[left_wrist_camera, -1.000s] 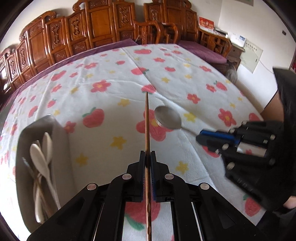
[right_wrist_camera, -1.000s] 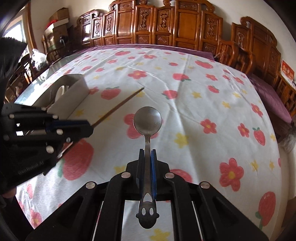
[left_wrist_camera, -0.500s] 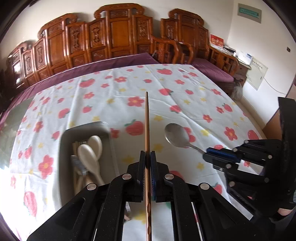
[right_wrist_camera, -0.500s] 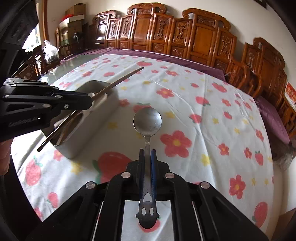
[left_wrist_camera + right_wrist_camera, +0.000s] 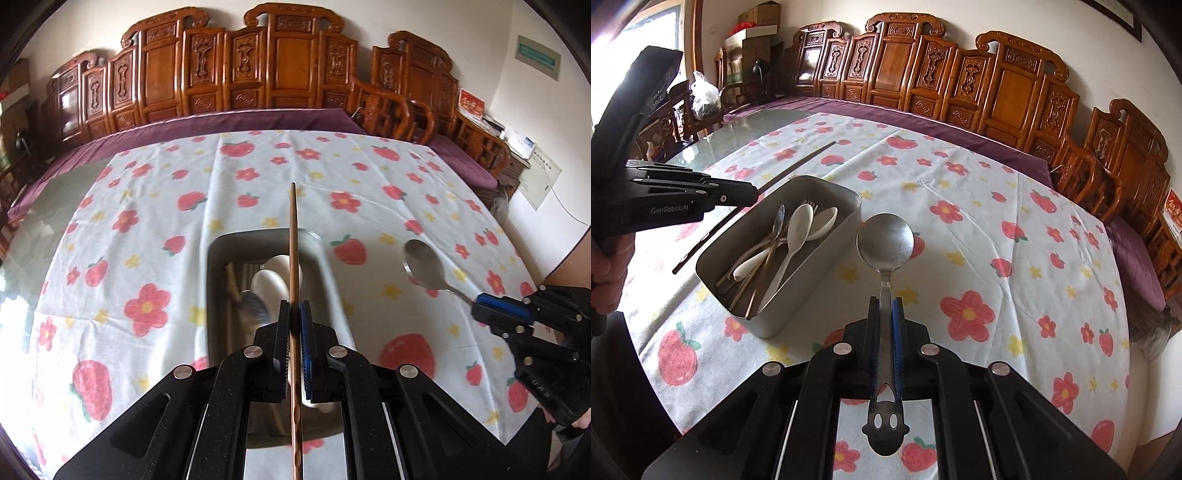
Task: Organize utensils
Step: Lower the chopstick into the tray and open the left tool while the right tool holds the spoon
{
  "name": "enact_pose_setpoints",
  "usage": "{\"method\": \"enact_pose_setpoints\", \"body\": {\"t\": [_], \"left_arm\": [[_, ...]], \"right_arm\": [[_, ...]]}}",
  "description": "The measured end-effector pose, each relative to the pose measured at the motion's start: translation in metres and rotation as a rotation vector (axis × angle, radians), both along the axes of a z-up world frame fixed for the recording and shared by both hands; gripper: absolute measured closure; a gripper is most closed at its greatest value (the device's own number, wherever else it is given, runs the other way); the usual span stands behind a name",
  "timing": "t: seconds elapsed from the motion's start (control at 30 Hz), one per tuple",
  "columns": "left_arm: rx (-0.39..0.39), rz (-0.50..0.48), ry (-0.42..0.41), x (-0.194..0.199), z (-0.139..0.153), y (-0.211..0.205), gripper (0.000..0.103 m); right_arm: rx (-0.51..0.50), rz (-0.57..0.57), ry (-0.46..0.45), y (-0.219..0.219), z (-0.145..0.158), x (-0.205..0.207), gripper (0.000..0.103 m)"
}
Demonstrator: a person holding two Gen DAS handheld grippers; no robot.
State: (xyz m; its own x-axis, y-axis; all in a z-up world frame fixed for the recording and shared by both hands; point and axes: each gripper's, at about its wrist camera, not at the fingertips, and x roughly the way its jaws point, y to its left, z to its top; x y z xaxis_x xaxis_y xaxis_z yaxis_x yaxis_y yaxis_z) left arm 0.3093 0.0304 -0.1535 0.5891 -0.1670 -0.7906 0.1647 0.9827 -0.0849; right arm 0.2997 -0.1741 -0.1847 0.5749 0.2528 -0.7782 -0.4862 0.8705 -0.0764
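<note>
My left gripper [image 5: 294, 308] is shut on a brown wooden chopstick [image 5: 293, 251], held in the air over the grey utensil box [image 5: 216, 280]. The box [image 5: 798, 291] holds white spoons [image 5: 796, 230], a metal utensil and sticks. My right gripper [image 5: 885, 306] is shut on the handle of a metal spoon [image 5: 885, 240], bowl forward, just right of the box and above the cloth. In the right wrist view the left gripper [image 5: 753, 192] hangs at the box's left side with the chopstick [image 5: 798, 164] sticking out both ways. The left wrist view shows the right gripper [image 5: 476, 306] at the right with the spoon [image 5: 423, 264].
The table carries a white cloth [image 5: 997, 236] printed with strawberries and flowers; bare glass [image 5: 746, 129] shows at its far left. Carved wooden chairs [image 5: 288, 66] line the far side. A hand [image 5: 605, 266] grips the left tool's handle.
The left gripper has carried the chopstick leftwards to above the box, which now lies centred under it. The right gripper has risen and come up beside the box with the spoon.
</note>
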Motion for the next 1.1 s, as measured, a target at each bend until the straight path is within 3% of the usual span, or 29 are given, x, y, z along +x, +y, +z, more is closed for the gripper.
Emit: {"method": "enact_pose_setpoints", "body": {"t": [0.53, 1.1], "left_arm": [[-0.002, 0.066, 0.071, 0.018, -0.042, 0.031, 0.098], [-0.011, 0.080, 0.090, 0.024, -0.049, 0.040, 0.094]], "right_arm": [[-0.002, -0.008, 0.014, 0.020, -0.005, 0.024, 0.095], [0.013, 0.026, 0.009, 0.042, 0.004, 0.024, 0.095]]}}
